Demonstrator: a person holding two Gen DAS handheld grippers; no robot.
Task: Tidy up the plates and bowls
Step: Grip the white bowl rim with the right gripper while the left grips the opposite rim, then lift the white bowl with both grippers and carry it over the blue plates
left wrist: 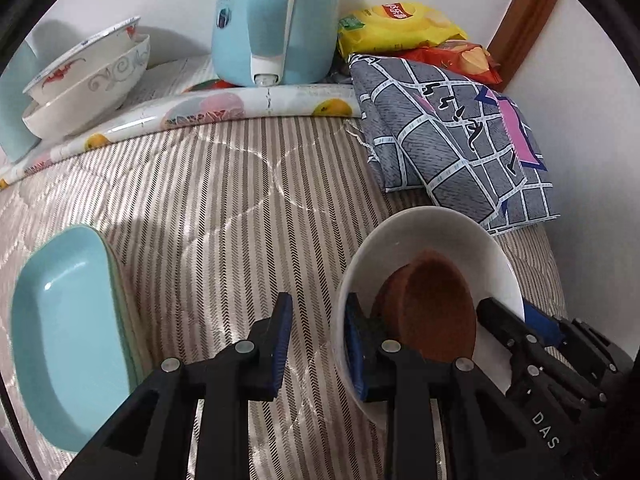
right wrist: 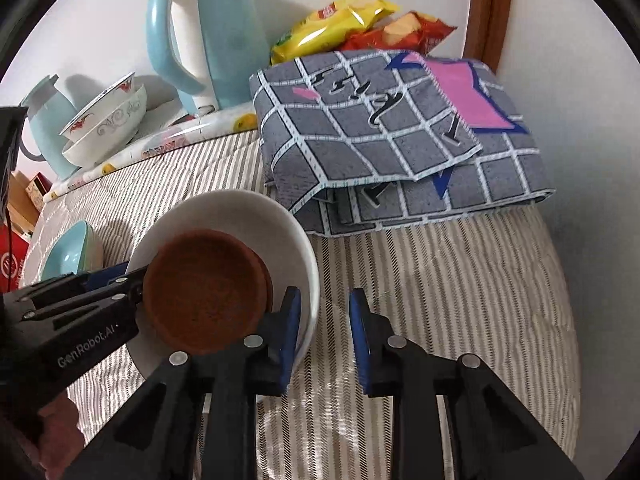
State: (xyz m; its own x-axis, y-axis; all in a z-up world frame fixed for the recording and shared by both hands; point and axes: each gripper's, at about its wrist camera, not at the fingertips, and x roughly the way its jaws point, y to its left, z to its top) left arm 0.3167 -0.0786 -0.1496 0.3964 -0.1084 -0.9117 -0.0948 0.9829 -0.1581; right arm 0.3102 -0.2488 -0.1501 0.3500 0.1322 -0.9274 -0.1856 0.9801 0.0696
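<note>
A white bowl point(left wrist: 432, 236) point(right wrist: 240, 216) rests on the striped mattress with brown saucers point(left wrist: 436, 304) point(right wrist: 204, 296) stacked inside it. My left gripper point(left wrist: 316, 344) is open just left of the bowl's rim, its right finger against the rim. My right gripper point(right wrist: 325, 336) is open, its left finger at the bowl's right rim. Teal rectangular dishes point(left wrist: 64, 332) point(right wrist: 68, 256) lie stacked to the left. Two patterned white bowls point(left wrist: 88, 76) point(right wrist: 108, 124) are nested on the fruit-print mat point(left wrist: 256, 100) at the back.
A light blue kettle point(left wrist: 276, 20) point(right wrist: 208, 40) stands at the back by the wall. A folded grey checked cloth point(left wrist: 460, 136) point(right wrist: 400, 136) lies behind the white bowl, with snack bags point(left wrist: 400, 28) point(right wrist: 340, 24) beyond it. A teal jug point(right wrist: 48, 128) stands far left.
</note>
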